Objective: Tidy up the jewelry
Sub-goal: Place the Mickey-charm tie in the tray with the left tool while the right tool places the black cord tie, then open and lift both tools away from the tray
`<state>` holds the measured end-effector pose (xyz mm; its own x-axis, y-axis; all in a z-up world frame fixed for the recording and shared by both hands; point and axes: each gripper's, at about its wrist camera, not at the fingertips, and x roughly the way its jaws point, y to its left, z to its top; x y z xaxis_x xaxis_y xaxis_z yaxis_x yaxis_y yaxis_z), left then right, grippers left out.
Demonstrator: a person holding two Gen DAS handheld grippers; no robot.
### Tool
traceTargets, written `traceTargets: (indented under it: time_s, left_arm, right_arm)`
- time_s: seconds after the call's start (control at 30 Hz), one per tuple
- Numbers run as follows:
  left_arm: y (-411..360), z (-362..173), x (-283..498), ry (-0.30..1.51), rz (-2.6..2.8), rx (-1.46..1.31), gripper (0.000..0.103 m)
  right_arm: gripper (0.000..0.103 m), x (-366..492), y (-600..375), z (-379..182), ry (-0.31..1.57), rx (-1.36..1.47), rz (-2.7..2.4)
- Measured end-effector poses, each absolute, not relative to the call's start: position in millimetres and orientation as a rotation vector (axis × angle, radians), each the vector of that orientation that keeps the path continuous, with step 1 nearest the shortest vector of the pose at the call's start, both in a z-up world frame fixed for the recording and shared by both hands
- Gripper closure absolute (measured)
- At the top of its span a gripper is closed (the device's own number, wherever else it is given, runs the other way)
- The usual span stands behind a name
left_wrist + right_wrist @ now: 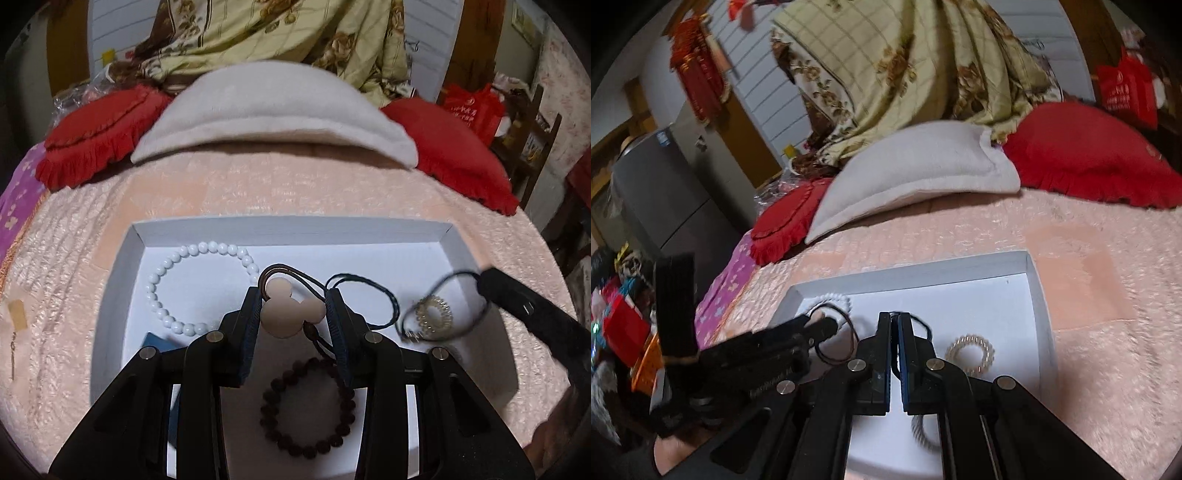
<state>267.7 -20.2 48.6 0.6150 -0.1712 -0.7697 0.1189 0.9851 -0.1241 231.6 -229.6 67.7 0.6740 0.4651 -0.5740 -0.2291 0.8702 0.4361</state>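
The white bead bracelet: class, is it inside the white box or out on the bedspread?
Inside. The white bead bracelet lies on the white box floor, within its walls.

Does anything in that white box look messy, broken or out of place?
Nothing looks broken. In the white box the white bracelet and dark bracelet lie neatly. The only oddity: a small gold piece lies alone on the pink bedspread, outside the box.
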Motion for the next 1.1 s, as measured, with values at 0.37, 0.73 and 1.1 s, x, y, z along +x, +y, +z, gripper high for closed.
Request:
traceTargets:
  time_s: [0.37, 0.73, 1.1]
  left_arm:
    - [-12, 24, 271, 0.958, -0.100, -0.068, 0.060]
    - [-14, 36, 255, 0.921, -0.128, -0.029, 0.052]
    - [5, 84, 180, 0.802, -0.155, 0.002, 0.040]
  right_arm:
    - [0.097, 270, -244, 23, 0.905, 0.376, 0.269]
    - [0.053, 254, -263, 33, 0.831, 0.398, 0.231]
    - [0.050, 176, -238, 46, 0.861, 0.180, 0.295]
